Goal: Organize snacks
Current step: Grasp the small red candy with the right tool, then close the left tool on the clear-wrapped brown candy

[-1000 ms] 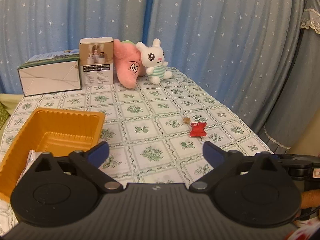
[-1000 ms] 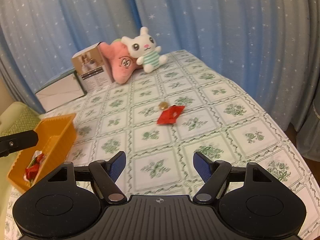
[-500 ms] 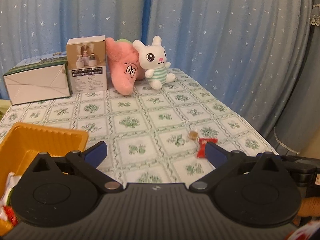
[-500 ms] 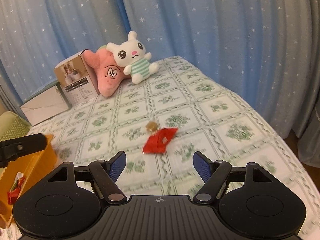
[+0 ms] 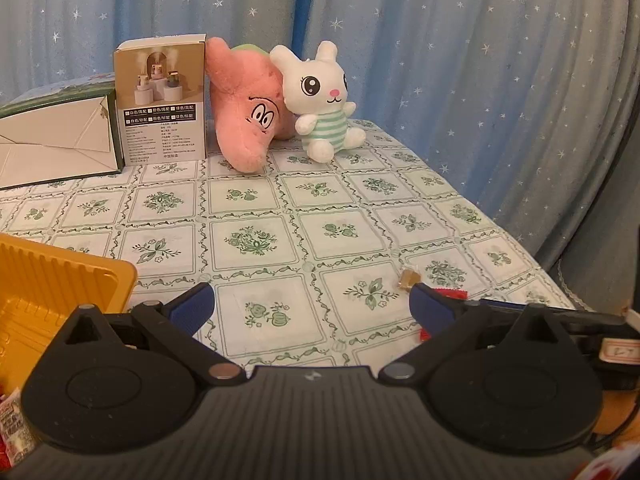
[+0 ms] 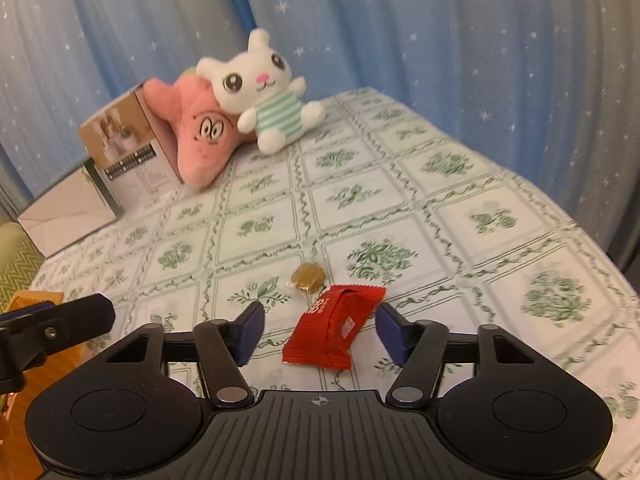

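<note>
A red snack packet (image 6: 334, 326) lies flat on the green-patterned tablecloth, between the blue pads of my right gripper (image 6: 320, 330). The jaws are closing, and a gap shows on each side of the packet. A small brown wrapped candy (image 6: 307, 276) sits just beyond it. In the left wrist view my left gripper (image 5: 312, 308) is open over bare cloth with nothing between its fingers. The orange tray (image 5: 60, 280) is at its left, with a wrapped snack (image 5: 10, 420) at the tray's near end. The red packet (image 5: 452, 292) and the candy (image 5: 410, 278) peek out behind its right finger.
At the back stand a brown product box (image 5: 160, 100), a white and green box (image 5: 56, 140), a pink star plush (image 5: 244, 112) and a white rabbit plush (image 5: 320, 104). A blue starred curtain hangs behind. The table's edge (image 6: 592, 240) curves off on the right.
Both grippers have moved forward and lower over the table. The red packet now lies between the right gripper's pads, which have narrowed. The tray has slid toward the left edge of the left view.
</note>
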`<state>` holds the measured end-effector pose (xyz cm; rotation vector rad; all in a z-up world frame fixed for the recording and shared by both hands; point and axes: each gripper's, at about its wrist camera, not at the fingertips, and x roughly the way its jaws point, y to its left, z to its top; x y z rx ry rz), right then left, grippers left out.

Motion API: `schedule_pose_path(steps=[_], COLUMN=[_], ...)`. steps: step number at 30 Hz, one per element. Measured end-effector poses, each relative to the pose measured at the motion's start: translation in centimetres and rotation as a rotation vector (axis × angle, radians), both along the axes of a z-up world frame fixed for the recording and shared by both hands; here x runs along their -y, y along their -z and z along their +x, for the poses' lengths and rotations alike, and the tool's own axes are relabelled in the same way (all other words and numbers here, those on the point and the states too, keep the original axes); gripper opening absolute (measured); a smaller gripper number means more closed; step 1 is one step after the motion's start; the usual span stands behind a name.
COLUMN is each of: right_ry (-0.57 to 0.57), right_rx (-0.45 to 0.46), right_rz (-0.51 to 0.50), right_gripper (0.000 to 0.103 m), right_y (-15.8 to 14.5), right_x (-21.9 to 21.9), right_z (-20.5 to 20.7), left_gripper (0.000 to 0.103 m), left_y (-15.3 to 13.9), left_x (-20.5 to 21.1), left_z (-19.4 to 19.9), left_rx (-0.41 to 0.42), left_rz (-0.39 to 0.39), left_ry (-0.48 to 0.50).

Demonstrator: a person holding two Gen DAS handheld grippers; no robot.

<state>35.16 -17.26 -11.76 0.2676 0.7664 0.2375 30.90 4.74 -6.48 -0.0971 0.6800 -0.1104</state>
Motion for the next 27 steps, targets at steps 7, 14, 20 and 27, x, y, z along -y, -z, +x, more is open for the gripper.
schedule_pose_path(steps=[7, 14, 20, 27], right_ry=[-0.045, -0.058, 0.009, 0.095], right_rx=[-0.008, 0.001, 0.025, 0.023], right_rz=[-0.087, -0.129, -0.085, -0.039], right_gripper=[0.045, 0.027, 0.026, 0.026], right_y=[1.5, 1.4, 0.1, -0.3], right_x=[-1.6, -1.1, 1.7, 5.3], right_z=[1.2, 1.4, 0.7, 0.7], left_gripper=[0.103, 0.103, 0.101, 0.088], left_y=[0.5, 0.8, 1.3, 3.7], left_x=[-0.3, 0.2, 2.3, 6.2], left_z=[0.8, 1.2, 2.2, 4.9], left_rx=[-0.014, -0.037, -0.044, -0.049], left_rz=[-0.009, -0.015, 0.009, 0.117], left_ry=[-0.001, 0.004, 0.074, 0.272])
